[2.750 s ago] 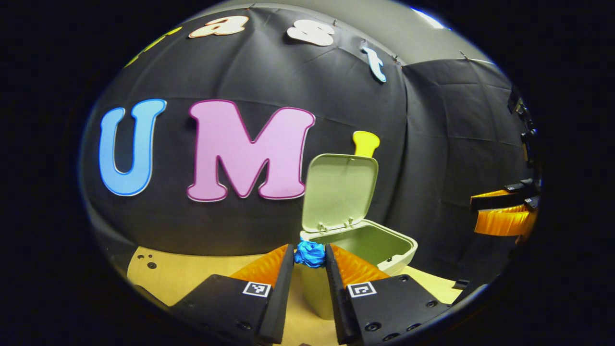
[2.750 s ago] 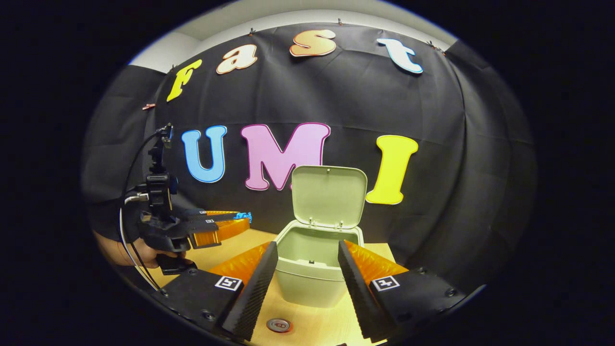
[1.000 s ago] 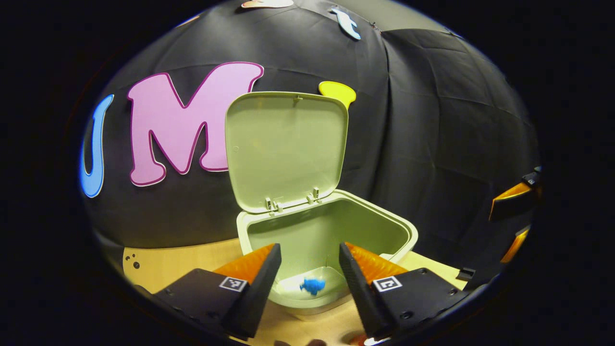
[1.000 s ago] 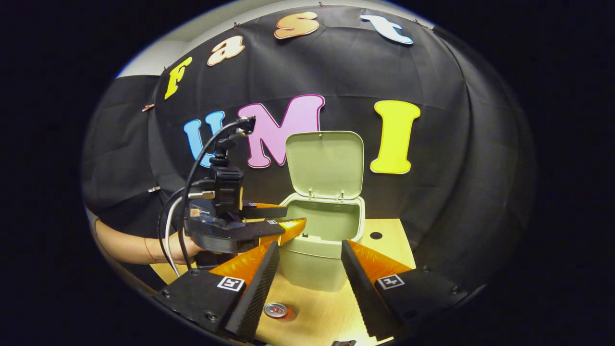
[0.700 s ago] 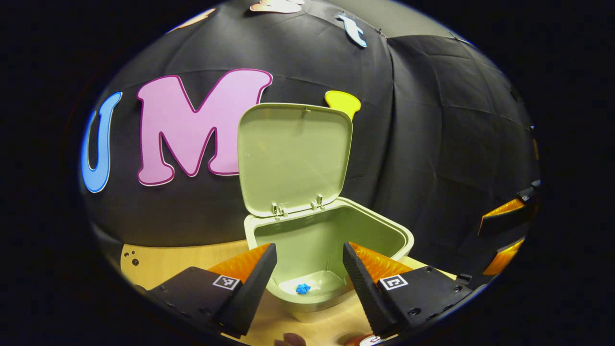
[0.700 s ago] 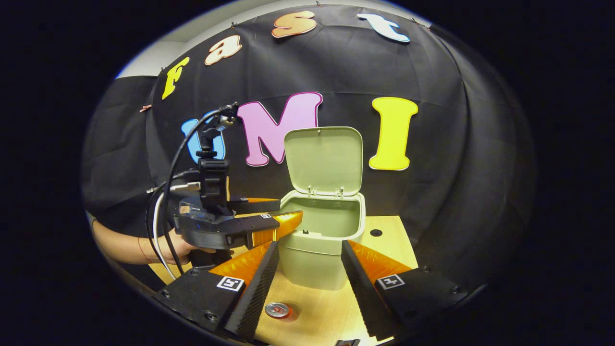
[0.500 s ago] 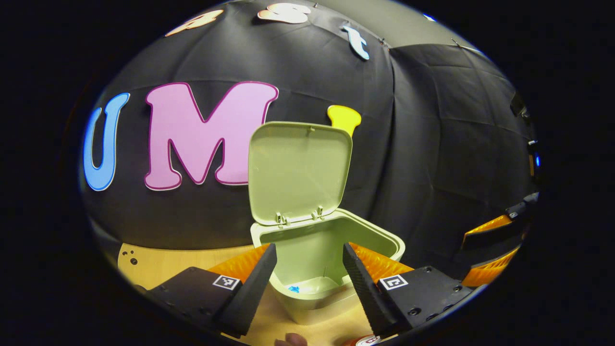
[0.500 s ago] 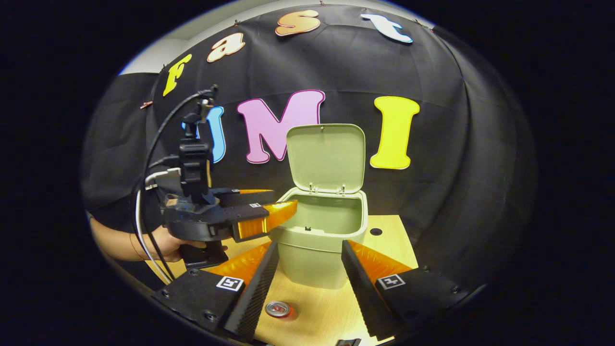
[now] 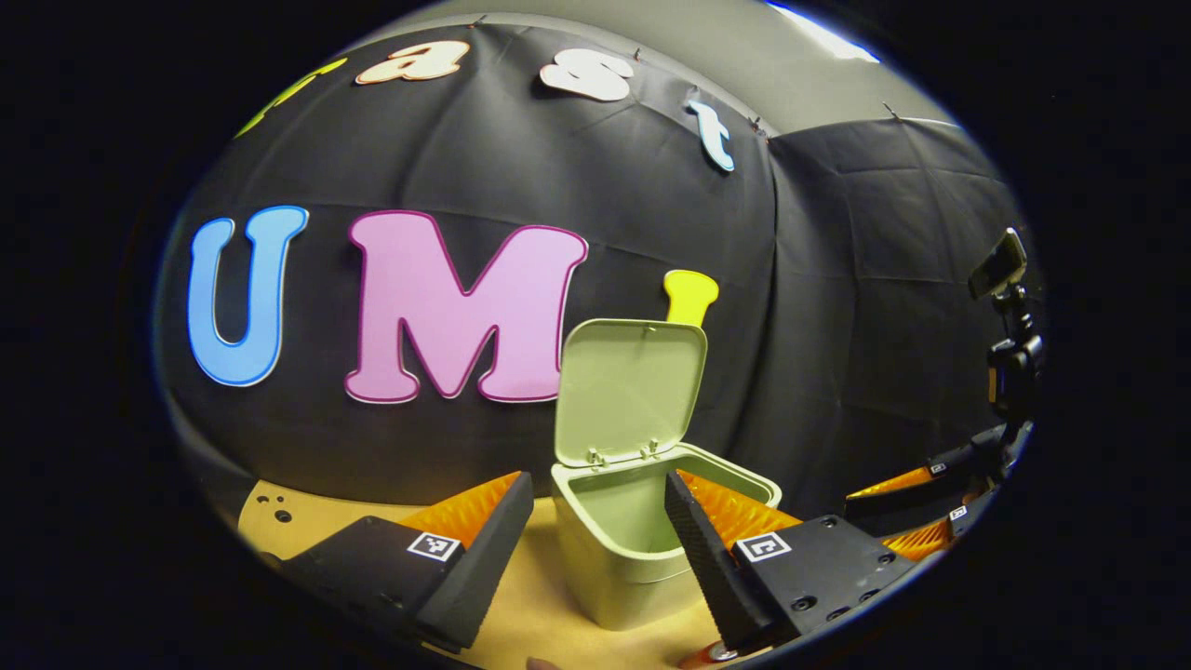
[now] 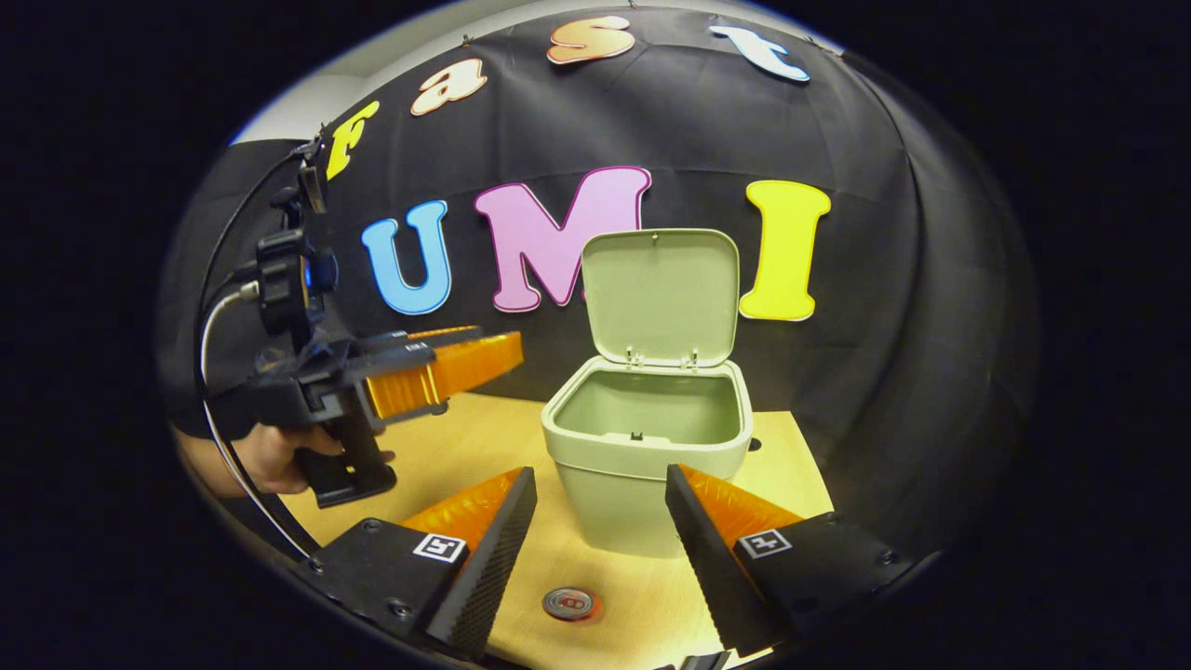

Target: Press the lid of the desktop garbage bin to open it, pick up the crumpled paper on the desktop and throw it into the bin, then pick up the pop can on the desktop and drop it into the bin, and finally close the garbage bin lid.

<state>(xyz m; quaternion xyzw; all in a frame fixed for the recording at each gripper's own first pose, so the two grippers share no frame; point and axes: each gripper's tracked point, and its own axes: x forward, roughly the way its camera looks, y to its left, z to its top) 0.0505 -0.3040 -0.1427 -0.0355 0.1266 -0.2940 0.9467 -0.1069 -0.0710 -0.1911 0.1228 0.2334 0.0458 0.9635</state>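
A pale green desktop bin [image 10: 642, 465] stands on the wooden table with its lid [image 10: 661, 298] raised upright against the wall. Its front wall hides the bin floor. My left gripper [image 9: 595, 521] is open and holds nothing, with the bin [image 9: 633, 558] and its lid [image 9: 633, 391] just beyond the fingertips. In the right gripper view the left gripper [image 10: 501, 340] hovers left of the bin, held by a hand [image 10: 270, 461]. My right gripper [image 10: 600, 521] is open and holds nothing. The pop can [image 10: 570, 603] stands upright on the table between its fingers, in front of the bin.
The wooden table [image 10: 465, 437] reaches left and right of the bin and has a small hole [image 10: 752, 445] behind the bin's right side. The right gripper [image 9: 921, 507] appears at the far right of the left gripper view. Black cloth walls close the back and sides.
The left gripper let the blue crumpled paper fall into the bin, then drew back to the bin's left. The right gripper shifted slightly; the can has stayed put.
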